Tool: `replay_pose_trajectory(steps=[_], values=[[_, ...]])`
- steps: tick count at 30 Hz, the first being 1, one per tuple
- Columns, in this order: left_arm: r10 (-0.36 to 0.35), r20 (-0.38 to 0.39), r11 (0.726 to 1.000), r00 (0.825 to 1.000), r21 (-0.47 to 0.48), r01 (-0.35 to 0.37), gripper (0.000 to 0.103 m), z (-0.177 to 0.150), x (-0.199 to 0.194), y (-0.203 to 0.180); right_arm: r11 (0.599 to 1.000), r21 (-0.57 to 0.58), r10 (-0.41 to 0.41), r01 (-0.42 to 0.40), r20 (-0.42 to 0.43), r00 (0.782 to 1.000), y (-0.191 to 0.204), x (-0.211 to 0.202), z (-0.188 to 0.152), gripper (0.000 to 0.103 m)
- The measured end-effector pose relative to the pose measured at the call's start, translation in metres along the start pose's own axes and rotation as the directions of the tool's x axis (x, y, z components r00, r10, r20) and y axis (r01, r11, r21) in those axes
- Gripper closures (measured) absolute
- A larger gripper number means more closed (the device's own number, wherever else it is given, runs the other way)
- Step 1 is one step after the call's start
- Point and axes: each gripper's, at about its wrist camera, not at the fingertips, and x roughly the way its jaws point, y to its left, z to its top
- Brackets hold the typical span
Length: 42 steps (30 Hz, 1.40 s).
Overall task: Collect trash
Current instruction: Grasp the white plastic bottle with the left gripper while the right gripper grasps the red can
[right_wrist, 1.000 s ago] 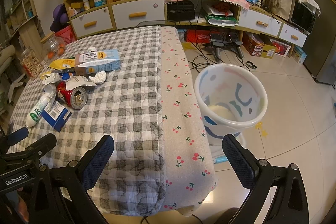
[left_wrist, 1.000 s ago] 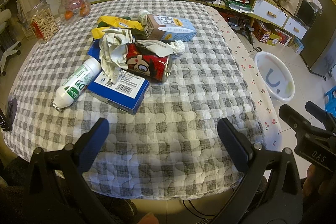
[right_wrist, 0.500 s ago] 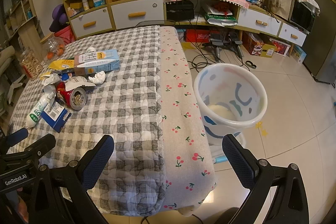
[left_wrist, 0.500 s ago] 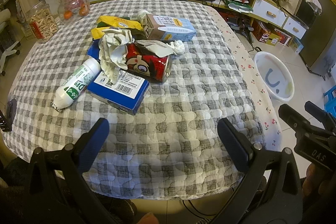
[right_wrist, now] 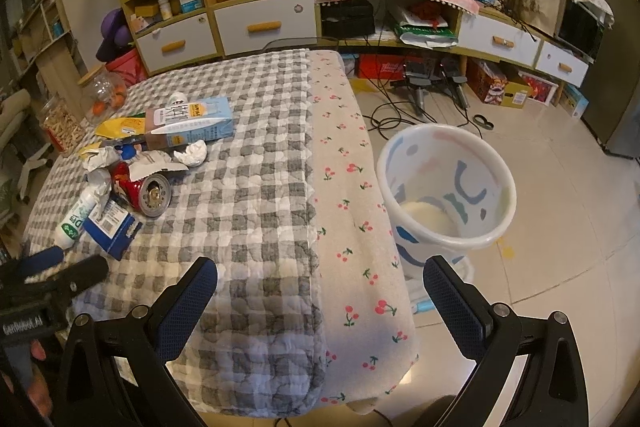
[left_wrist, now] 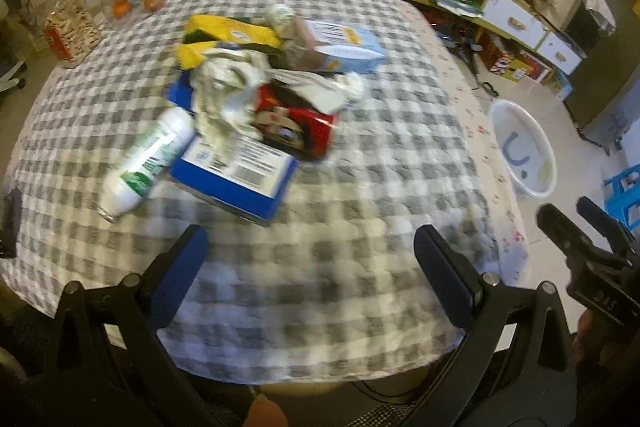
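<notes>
A heap of trash lies on the checked tablecloth (left_wrist: 380, 163): a white bottle (left_wrist: 148, 163), a blue box (left_wrist: 236, 175), a red can (left_wrist: 296, 127), crumpled paper (left_wrist: 224, 95), yellow wrappers (left_wrist: 228, 31) and a light blue carton (left_wrist: 340, 45). My left gripper (left_wrist: 308, 255) is open above the near table edge, short of the heap, holding nothing. The right gripper (right_wrist: 320, 283) is open over the table's right corner. A white bin (right_wrist: 446, 187) stands on the floor to the right. The can (right_wrist: 144, 189) and carton (right_wrist: 188, 123) also show in the right wrist view.
Two glass jars (left_wrist: 68, 23) stand at the table's far left edge. A dark remote (left_wrist: 12, 215) lies at the left edge. Cabinets with drawers (right_wrist: 264, 25) line the back wall. Cables and tripods (right_wrist: 424, 87) clutter the floor behind the bin. A blue stool (left_wrist: 624, 195) stands at the right.
The left gripper has pushed forward and slightly left toward the trash heap, blurring its view. The right gripper has hardly moved. Both stay open.
</notes>
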Motion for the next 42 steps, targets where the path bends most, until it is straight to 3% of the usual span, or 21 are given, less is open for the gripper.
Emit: replay_pose_trajectory(steps=[5,12,16,21,25,32,36,37,40,42], values=[[-0.057,-0.025,0.997,0.998,-0.053,0.056,0.003,0.026,0.002,0.037,0.999,-0.003,0.044,-0.044,-0.037,0.998,0.005,0.012,0.012,0.0],[-0.07,-0.053,0.995,0.996,-0.073,0.066,0.007,0.044,0.015,0.08,0.995,0.003,0.103,-0.104,-0.11,0.988,0.019,0.037,0.028,0.0],[-0.048,-0.083,0.998,0.995,-0.043,0.045,0.013,0.051,0.029,0.096,0.98,0.052,0.198,-0.192,-0.174,0.965,0.03,0.054,0.039,0.0],[-0.02,-0.139,1.0,0.99,-0.003,0.02,0.026,0.052,0.054,0.113,0.977,-0.002,0.208,-0.212,-0.189,0.96,0.058,0.066,0.05,0.0],[-0.016,-0.161,1.0,0.987,-0.006,0.016,0.028,0.051,0.066,0.122,0.969,-0.02,0.235,-0.245,-0.21,0.949,0.082,0.083,0.061,0.0],[-0.13,-0.189,0.99,0.973,-0.083,0.116,0.028,0.049,0.073,0.14,0.941,-0.025,0.317,-0.337,-0.275,0.908,0.129,0.117,0.068,0.0],[-0.226,-0.181,0.967,0.957,-0.156,0.199,0.057,0.043,0.069,0.151,0.924,-0.019,0.361,-0.383,-0.295,0.885,0.151,0.134,0.069,0.0],[-0.234,-0.179,0.965,0.956,-0.16,0.206,0.058,0.042,0.068,0.153,0.92,-0.015,0.369,-0.391,-0.297,0.881,0.155,0.138,0.069,0.0],[-0.225,-0.174,0.97,0.959,-0.137,0.203,0.059,0.036,0.063,0.154,0.909,-0.004,0.396,-0.417,-0.3,0.868,0.164,0.147,0.068,0.006],[-0.23,-0.176,0.969,0.957,-0.132,0.209,0.059,0.036,0.063,0.154,0.897,0.004,0.422,-0.442,-0.304,0.854,0.167,0.152,0.068,0.023]])
